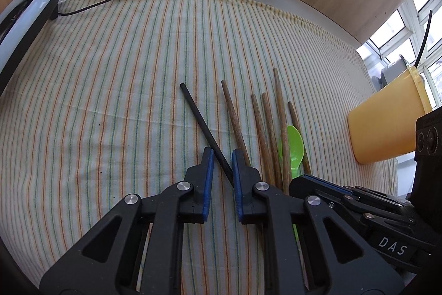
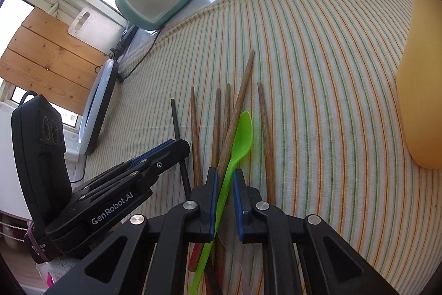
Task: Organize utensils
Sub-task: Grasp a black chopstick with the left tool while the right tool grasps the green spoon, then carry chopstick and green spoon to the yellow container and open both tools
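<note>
Both pairs of jaws stand nearly closed: the left gripper [image 1: 222, 154] clenches a black chopstick [image 1: 203, 125], the right gripper [image 2: 224, 173] clenches a green spoon [image 2: 239, 140] by its handle. Largest on the counter is one striped cloth [image 1: 124, 60] that carries everything. One yellow cup [image 1: 386, 126] lies on its side at the cloth's right edge. Five brown wooden chopsticks [image 1: 266, 126] lie side by side between black chopstick and cup, the spoon's bowl resting across them.
</note>
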Tool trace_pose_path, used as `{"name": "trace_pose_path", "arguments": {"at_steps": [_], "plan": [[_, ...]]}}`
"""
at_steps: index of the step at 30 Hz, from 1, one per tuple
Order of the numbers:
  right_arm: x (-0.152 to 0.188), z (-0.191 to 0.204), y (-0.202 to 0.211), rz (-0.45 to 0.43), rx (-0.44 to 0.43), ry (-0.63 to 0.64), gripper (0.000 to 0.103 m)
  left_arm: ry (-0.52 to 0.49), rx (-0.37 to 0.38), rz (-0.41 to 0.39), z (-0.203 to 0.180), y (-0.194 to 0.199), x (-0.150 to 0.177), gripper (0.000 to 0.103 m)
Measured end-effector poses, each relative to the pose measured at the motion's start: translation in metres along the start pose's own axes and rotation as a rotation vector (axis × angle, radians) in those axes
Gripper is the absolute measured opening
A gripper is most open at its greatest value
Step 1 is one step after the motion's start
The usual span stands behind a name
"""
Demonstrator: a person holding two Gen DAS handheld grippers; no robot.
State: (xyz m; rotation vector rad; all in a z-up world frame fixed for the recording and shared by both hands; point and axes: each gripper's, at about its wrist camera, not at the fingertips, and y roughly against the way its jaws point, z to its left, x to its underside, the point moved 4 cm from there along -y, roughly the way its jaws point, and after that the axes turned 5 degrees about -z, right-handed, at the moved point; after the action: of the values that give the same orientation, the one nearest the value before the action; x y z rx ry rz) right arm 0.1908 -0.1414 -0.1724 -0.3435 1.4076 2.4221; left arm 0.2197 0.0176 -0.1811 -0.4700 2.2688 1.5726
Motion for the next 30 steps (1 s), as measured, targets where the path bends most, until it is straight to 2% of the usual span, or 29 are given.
{"name": "trace_pose_path", "arguments": {"at_steps": [5,9,11,18,23,30], "plan": [[-0.001,0.002,0.001,-0.006,0.005,0.012,0.003,0.002,0.002,-0.003,0.004,0.003,0.002,0.004],[-0.001,-0.001,0.002,-0.002,-0.025,-0.019,0.009,-0.011,-0.011,-0.008,0.004,0.005,0.003,0.004],[0.0,-0.002,0.001,0.001,-0.013,-0.02,0.014,-0.022,-0.024,-0.009,0.003,0.005,0.003,0.004],[-0.001,-0.005,-0.011,0.028,-0.024,-0.061,0.014,-0.021,-0.019,-0.007,0.004,0.005,0.003,0.004],[0.0,-0.001,-0.013,0.024,-0.015,-0.044,0.003,-0.01,-0.006,-0.01,0.006,0.006,0.004,0.003],[-0.003,0.01,0.006,-0.014,-0.024,0.024,0.001,0.01,0.003,-0.041,0.012,0.021,0.001,0.003]]}}
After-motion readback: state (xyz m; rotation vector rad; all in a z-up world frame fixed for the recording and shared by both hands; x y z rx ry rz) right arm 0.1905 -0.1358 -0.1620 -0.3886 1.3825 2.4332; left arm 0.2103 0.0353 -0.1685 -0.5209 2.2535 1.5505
